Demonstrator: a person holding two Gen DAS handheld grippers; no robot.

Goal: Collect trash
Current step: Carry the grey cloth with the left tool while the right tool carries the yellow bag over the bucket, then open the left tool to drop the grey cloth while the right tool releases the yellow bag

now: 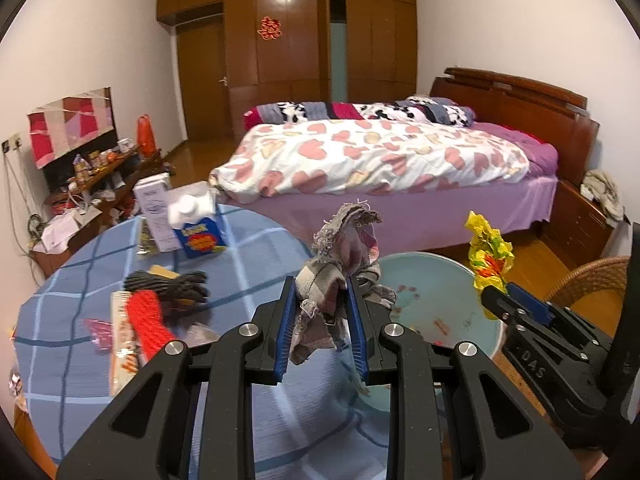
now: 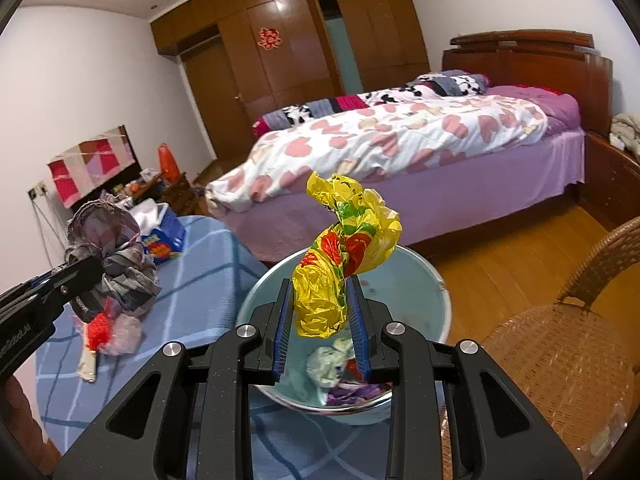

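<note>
The left gripper [image 1: 322,312] clamps a frayed rag [image 1: 340,264]; the right gripper [image 2: 320,316] clamps a yellow wrapper [image 2: 340,260], both over the basin [image 2: 416,292] at lower centre, which already holds scraps. Packets [image 1: 128,332] at lower left remain on the table [image 1: 248,248].

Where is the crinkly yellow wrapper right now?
The yellow wrapper is pinched in the right claw, held up over the pale blue basin, which stands beside the blue checked table.
</note>
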